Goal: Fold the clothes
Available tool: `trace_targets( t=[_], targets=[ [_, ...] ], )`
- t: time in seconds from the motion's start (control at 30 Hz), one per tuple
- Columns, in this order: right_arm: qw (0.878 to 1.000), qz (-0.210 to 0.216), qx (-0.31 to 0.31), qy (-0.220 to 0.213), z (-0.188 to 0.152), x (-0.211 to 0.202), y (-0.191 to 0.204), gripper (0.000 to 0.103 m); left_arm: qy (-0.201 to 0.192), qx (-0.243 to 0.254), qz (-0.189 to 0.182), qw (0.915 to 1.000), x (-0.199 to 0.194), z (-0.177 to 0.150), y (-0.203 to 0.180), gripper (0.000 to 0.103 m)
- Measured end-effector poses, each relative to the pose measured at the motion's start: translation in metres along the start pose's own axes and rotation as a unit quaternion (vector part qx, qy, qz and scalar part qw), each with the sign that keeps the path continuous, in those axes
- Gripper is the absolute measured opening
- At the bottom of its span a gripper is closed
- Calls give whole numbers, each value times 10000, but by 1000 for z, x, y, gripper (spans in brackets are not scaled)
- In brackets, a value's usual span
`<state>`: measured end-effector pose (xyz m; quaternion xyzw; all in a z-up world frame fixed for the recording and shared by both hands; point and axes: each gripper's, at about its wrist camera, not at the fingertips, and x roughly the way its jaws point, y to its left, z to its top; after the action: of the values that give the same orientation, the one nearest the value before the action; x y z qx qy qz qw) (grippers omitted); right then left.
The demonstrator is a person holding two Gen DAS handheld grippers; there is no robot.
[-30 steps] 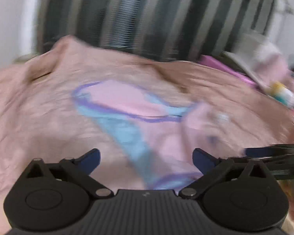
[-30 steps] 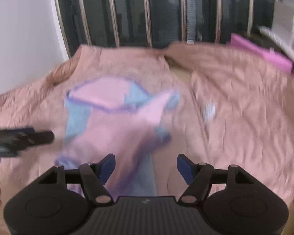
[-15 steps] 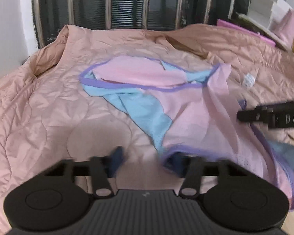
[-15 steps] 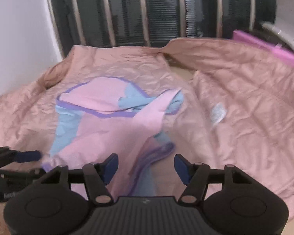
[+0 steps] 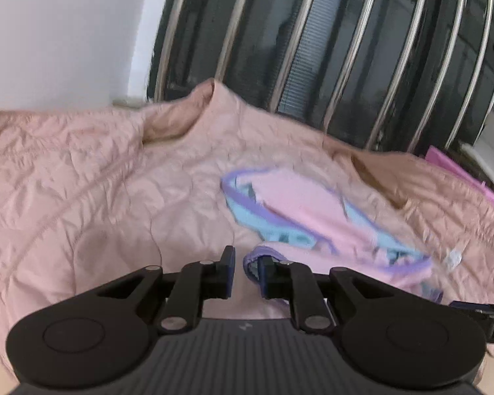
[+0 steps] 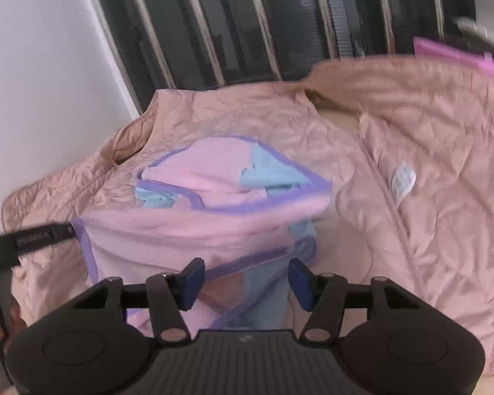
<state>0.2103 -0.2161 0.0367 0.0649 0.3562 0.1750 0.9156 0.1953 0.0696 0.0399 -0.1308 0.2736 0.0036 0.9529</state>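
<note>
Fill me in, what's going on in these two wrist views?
A person with a handheld gripper in each hand is folding a pink and blue garment spread on a pink quilt. The left gripper is closing at the garment's purple-trimmed corner; whether its pads grip yet is unclear. The right gripper hovers over the near hem, jaws closing with fabric between them but not pinched. A white tag lies on the quilt beside it.
</note>
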Motion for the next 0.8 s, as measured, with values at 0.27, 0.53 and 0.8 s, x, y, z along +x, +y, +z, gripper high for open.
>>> trace_targets(
  t=[0.27, 0.53, 0.8],
  targets=[
    [9855, 1499, -62, 791, -7, 11, 27, 57, -80, 38, 81, 9999, -1, 1, -4, 15],
    [9910, 1304, 308, -41, -10, 5, 38, 4, -357, -32, 191, 9992, -8, 1, -1, 15],
    [9806, 1266, 1102, -1011, 0, -17, -1, 2, -1004, 213, 259, 9944, -29, 2, -14, 16]
  ],
)
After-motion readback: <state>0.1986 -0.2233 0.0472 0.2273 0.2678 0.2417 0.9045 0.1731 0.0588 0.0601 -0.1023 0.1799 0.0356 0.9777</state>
